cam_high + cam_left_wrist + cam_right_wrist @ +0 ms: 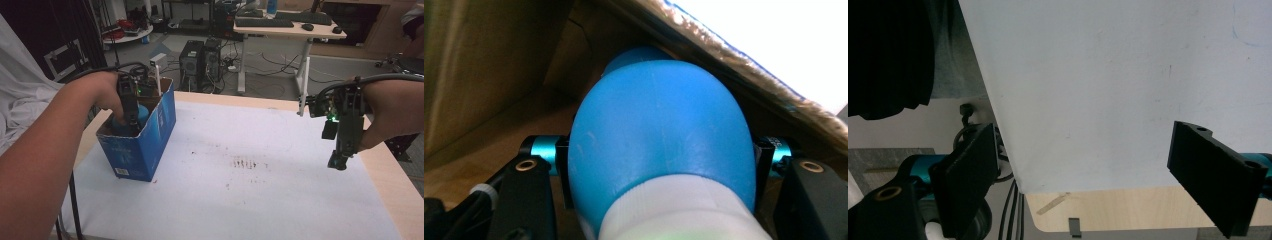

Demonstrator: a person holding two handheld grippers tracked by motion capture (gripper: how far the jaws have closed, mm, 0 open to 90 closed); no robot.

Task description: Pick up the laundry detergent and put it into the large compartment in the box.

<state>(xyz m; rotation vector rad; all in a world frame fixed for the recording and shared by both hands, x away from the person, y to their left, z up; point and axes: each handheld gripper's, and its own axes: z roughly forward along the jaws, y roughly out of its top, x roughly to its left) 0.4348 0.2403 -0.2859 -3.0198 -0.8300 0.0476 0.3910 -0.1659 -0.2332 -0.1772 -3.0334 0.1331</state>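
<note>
An open blue cardboard box [152, 140] stands at the table's left. My left gripper [129, 117] reaches down into it, shut on a blue rounded object with a white base [659, 150]; that blue object [144, 114] peeks out inside the box. In the left gripper view the two jaws press against its sides, with the brown box wall [484, 70] behind. My right gripper [339, 161] hovers over the table's right edge. Its jaws stand wide apart with nothing between them, and a black pad [1215, 175] hangs above the white sheet [1128, 75].
A white sheet [250, 190] covers the wooden table [395, 175], with a dark smudge [244, 163] near its middle. Beyond the far edge stand computer towers [200, 62] and a desk with a keyboard [280, 25]. Cables trail from both grippers.
</note>
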